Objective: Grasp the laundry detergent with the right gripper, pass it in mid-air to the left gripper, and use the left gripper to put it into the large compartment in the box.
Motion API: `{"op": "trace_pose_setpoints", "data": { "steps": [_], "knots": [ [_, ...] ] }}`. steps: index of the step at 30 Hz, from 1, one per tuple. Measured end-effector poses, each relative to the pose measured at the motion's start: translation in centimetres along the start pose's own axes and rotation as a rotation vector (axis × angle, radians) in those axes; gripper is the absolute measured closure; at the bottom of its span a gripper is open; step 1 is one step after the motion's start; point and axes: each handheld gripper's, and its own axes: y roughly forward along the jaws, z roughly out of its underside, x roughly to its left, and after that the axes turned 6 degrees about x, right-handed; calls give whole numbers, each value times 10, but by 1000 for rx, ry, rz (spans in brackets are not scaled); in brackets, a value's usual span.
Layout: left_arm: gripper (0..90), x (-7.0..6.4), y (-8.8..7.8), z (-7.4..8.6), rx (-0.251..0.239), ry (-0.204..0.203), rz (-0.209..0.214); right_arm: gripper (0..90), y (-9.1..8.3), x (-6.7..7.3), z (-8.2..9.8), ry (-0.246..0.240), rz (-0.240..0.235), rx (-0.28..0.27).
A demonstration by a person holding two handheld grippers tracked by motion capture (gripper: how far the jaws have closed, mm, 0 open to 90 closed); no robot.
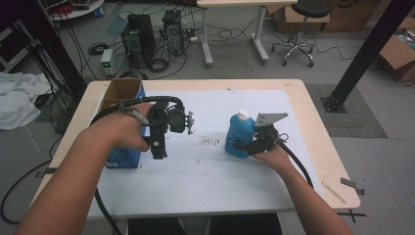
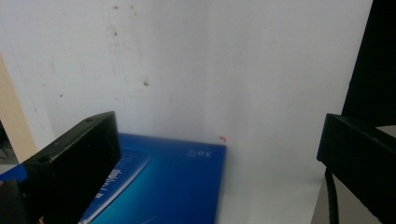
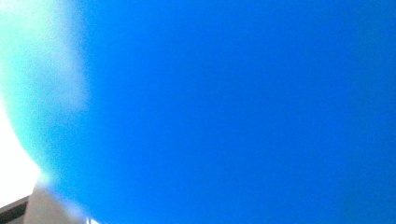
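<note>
A blue bottle [image 1: 238,133] with a white cap stands upright on the white sheet [image 1: 205,171], right of centre. My right gripper [image 1: 247,146] reaches its lower body from the right, with the jaws on either side of it. Whether the pads press on it I cannot tell. In the right gripper view the bottle [image 3: 233,112] is so close that it is a blue blur. My left gripper [image 1: 160,143] hovers at the right side of a blue box [image 1: 122,157] with an open brown top. In the left gripper view the left gripper [image 2: 217,135] is open above the box [image 2: 177,182], with nothing between its jaws.
The wooden table [image 1: 318,147] ends close to the right of the bottle, with a strip of tape [image 1: 352,184] near its corner. Dark smudges [image 1: 210,142] mark the sheet between the grippers. Behind the table are computer towers [image 1: 139,36], cables and a stool [image 1: 298,29].
</note>
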Motion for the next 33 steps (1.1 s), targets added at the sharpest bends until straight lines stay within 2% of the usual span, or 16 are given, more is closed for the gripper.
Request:
{"op": "trace_pose_setpoints", "data": {
  "steps": [33],
  "knots": [
    [1,-1,1,-1,2,3,-7,348,1,0,5,1,-8,-25]
  ]
}}
